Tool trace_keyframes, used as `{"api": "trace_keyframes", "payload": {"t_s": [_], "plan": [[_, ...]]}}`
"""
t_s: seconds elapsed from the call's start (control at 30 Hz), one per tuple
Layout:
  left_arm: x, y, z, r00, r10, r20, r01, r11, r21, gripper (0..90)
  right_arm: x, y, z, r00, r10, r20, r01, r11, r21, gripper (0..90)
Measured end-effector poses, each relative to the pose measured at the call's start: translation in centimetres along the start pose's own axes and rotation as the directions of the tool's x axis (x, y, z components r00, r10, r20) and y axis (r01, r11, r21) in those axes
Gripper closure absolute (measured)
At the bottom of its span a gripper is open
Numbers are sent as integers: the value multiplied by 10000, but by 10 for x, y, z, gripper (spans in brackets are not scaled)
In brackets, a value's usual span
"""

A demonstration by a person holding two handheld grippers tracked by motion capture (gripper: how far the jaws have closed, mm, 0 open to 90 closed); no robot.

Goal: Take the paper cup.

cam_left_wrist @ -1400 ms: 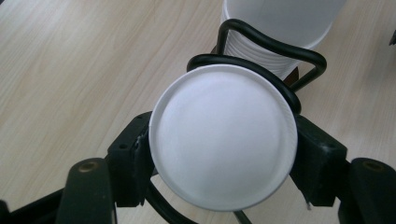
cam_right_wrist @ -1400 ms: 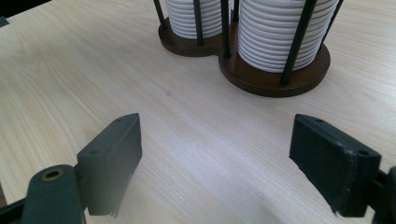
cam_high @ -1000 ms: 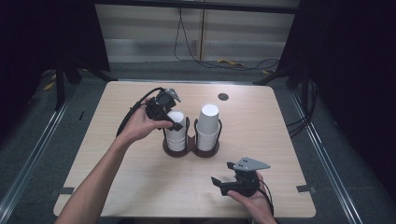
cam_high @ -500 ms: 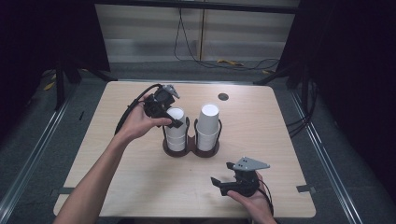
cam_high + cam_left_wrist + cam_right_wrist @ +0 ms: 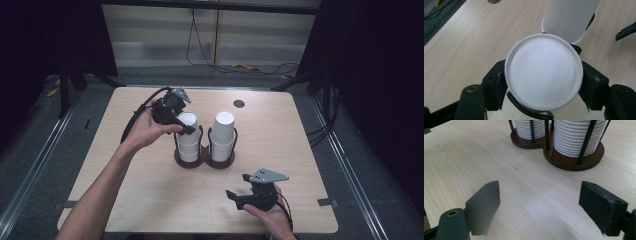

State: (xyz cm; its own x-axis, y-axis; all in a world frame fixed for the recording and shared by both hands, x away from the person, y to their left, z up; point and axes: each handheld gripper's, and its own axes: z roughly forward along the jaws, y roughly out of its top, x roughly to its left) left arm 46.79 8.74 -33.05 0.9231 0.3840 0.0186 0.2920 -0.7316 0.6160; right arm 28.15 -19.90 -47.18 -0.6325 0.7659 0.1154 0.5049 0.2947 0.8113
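Left tongs clamp the top cup of the left stack; right tongs gape wide above the near desk.

Standing upside down on the left stack of white paper cups, in the dark wooden holder, near the table's middle.

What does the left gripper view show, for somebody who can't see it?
The left gripper is shut on the top white cup of a stack, one black jaw on each side. Another cup stack stands behind, on a wooden table.
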Motion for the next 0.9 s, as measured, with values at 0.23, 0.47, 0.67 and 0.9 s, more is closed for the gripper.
{"api": "trace_keyframes", "payload": {"t_s": [0.23, 0.47, 0.67, 0.9], "plan": [[0, 1, -5, 10000, -8, -29, 8, 9999, -111, 325, 1, 0, 0, 10000, -1, -10, 1, 10000, 30, 172], [0, 2, -12, 10000, -37, -86, 35, 9995, -307, 325, 0, 0, 0, 10000, 9, -9, -9, 10000, 36, 172], [0, 3, -15, 10000, -23, -44, 21, 9993, -374, 326, 1, 0, 0, 10000, -1, -1, 1, 10000, 36, 173], [-2, 3, -20, 10000, -25, -91, 20, 9987, -505, 326, 1, 0, 0, 10000, 1, -18, -1, 10000, 29, 172]]}}
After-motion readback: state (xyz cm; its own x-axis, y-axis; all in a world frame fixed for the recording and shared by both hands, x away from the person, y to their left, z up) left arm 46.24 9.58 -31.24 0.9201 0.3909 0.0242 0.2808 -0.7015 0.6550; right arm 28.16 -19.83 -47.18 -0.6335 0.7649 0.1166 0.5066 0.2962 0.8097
